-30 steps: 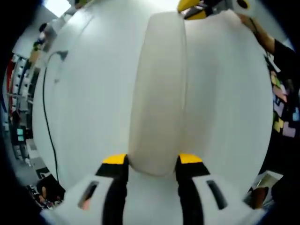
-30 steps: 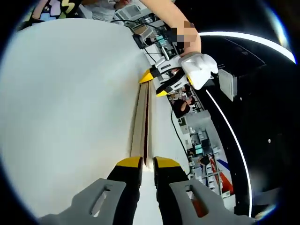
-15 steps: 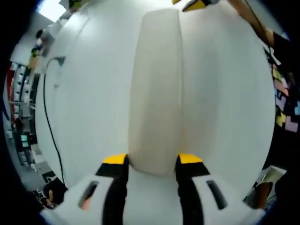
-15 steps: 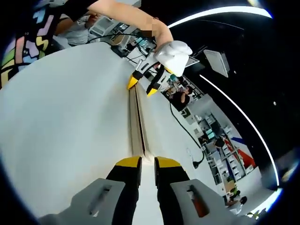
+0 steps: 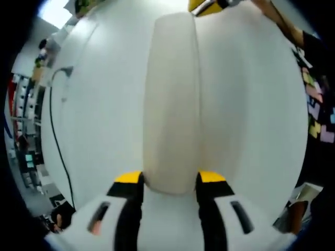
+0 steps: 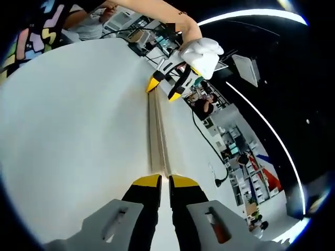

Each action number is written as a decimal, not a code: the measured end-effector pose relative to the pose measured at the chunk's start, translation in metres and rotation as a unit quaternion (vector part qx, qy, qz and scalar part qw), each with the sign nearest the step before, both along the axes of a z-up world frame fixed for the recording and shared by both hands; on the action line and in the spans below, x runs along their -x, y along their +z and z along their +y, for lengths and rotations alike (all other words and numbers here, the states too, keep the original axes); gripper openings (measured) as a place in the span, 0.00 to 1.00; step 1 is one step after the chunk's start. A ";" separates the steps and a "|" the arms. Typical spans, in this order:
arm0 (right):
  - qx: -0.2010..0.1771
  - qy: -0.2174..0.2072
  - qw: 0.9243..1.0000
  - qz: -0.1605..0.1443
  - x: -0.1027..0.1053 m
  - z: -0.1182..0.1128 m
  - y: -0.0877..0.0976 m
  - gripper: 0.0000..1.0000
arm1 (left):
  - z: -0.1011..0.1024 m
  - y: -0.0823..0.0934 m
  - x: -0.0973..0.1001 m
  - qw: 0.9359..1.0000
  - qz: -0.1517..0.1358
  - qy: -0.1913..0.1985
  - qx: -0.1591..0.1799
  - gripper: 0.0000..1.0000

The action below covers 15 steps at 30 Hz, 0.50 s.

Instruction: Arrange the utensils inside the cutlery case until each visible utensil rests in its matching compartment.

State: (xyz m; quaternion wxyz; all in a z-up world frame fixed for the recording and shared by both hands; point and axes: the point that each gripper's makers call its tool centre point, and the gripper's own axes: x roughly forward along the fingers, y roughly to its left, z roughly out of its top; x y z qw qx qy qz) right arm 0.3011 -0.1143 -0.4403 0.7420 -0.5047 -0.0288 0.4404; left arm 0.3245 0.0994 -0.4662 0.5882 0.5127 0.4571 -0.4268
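Two grippers hold one long, cream-coloured cutlery case from opposite ends above a white table.

Left gripper view: the left gripper has its yellow-tipped jaws spread to the full width of the case's rounded near end, one jaw against each side, so it is clamped on the case. The case's broad, smooth face runs away from the camera toward the top of the view. At its far end, the yellow tips of the right gripper appear at the upper edge. A black cable lies on the table to the left, well apart from the case.

Right gripper view: the case is seen edge-on as a thin strip with a seam line along its length; whether it is fully shut cannot be determined. The right gripper has its jaws drawn nearly together, pinching the thin near edge. At the far end, the left gripper grips the case, held by a hand in a white glove. No utensils can be seen on the case's outside.
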 end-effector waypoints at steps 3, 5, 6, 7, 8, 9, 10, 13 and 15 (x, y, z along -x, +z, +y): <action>0.001 -0.001 1.000 -0.005 -0.001 0.000 0.001 0.05 | 0.000 0.000 0.000 1.000 -0.001 -0.002 0.002 0.42; 0.003 -0.002 1.000 -0.005 -0.002 -0.001 0.000 0.05 | 0.000 0.000 0.000 1.000 -0.001 -0.001 0.002 0.42; 0.004 -0.001 1.000 -0.007 -0.001 -0.001 -0.001 0.04 | 0.000 0.000 0.000 1.000 -0.001 0.000 0.002 0.42; 0.005 -0.001 1.000 -0.009 -0.002 -0.001 0.000 0.03 | 0.000 0.000 0.001 1.000 -0.001 0.000 0.002 0.42; 0.005 0.000 1.000 -0.011 -0.002 -0.001 0.000 0.03 | 0.000 0.000 0.001 1.000 0.000 0.000 0.002 0.42; 0.006 0.000 1.000 -0.011 -0.002 -0.002 0.000 0.02 | 0.000 0.000 0.002 1.000 0.001 0.002 0.002 0.43; 0.007 0.000 1.000 -0.011 -0.002 -0.002 -0.001 0.02 | 0.000 0.000 0.003 1.000 0.003 0.003 0.003 0.44; 0.007 0.000 1.000 -0.012 -0.002 -0.002 -0.001 0.02 | 0.003 0.012 0.006 1.000 -0.002 0.008 0.016 0.44; 0.007 -0.001 1.000 -0.011 -0.002 -0.002 -0.001 0.02 | 0.007 0.022 0.005 1.000 -0.010 0.013 0.015 0.44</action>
